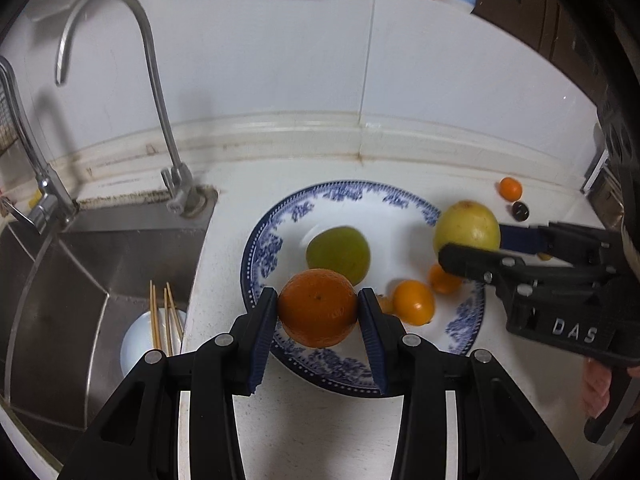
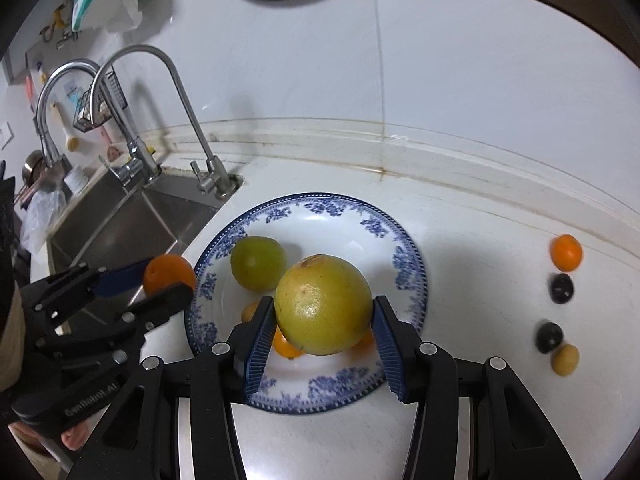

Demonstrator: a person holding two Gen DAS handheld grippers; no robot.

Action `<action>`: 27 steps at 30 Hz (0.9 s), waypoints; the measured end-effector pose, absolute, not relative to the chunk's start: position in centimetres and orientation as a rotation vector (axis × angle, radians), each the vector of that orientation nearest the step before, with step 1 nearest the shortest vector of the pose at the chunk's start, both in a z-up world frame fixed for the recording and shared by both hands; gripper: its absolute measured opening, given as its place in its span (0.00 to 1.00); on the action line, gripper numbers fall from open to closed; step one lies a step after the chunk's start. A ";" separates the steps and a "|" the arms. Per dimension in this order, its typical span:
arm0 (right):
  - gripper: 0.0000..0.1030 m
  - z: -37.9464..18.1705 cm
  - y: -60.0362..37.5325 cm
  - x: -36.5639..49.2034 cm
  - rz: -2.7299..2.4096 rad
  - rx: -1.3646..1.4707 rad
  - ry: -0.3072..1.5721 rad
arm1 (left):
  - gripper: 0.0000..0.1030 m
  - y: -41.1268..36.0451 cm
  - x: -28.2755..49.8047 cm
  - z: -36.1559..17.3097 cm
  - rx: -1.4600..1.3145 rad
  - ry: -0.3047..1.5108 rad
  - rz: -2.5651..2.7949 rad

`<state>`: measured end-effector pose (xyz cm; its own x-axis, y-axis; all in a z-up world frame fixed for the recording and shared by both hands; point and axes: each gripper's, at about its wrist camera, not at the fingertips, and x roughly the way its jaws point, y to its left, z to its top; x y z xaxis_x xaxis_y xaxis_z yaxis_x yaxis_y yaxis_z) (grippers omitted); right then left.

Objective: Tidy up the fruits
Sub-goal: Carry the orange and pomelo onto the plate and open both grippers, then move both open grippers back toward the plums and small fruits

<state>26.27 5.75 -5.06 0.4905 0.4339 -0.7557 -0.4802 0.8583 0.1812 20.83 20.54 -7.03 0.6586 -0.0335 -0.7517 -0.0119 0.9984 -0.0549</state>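
Note:
A blue-and-white plate (image 1: pixel 344 194) (image 2: pixel 408 264) sits on the white counter. My left gripper (image 1: pixel 318 308) is shut on an orange (image 1: pixel 318 312) above the plate's near left rim; it also shows in the right wrist view (image 2: pixel 168 272). My right gripper (image 2: pixel 324 320) is shut on a large yellow fruit (image 2: pixel 324 304) over the plate; in the left wrist view that fruit (image 1: pixel 468 226) is at the plate's right edge. A green fruit (image 1: pixel 338 254) (image 2: pixel 258 262) and small orange fruits (image 1: pixel 414 302) lie on the plate.
A steel sink (image 1: pixel 80 272) with two taps (image 1: pixel 160 92) lies to the left, a bowl with chopsticks (image 1: pixel 160 324) inside it. On the counter to the right lie a small orange fruit (image 2: pixel 566 252), two dark fruits (image 2: pixel 560 288) and a small yellow one (image 2: pixel 565 359). The wall runs behind.

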 end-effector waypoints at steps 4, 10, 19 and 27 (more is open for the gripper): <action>0.48 -5.9 6.6 27.7 0.555 -0.058 0.925 | 0.39 20.8 21.7 -8.1 -0.046 0.881 -0.014; 0.48 -7.4 7.5 29.3 0.554 -0.072 0.960 | 0.39 21.0 22.6 -8.8 -0.056 0.898 -0.025; 0.49 -8.3 7.9 29.8 0.559 -0.067 0.983 | 0.39 21.2 23.2 -9.6 -0.081 0.932 -0.045; 0.55 -6.2 7.1 29.0 0.532 -0.078 0.907 | 0.47 21.1 22.1 -7.5 -0.062 0.875 -0.029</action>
<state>29.00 7.09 -6.16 0.4962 0.4063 -0.7672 -0.4712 0.8683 0.1551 22.11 21.08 -7.53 0.6408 -0.0511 -0.7660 0.0005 0.9978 -0.0662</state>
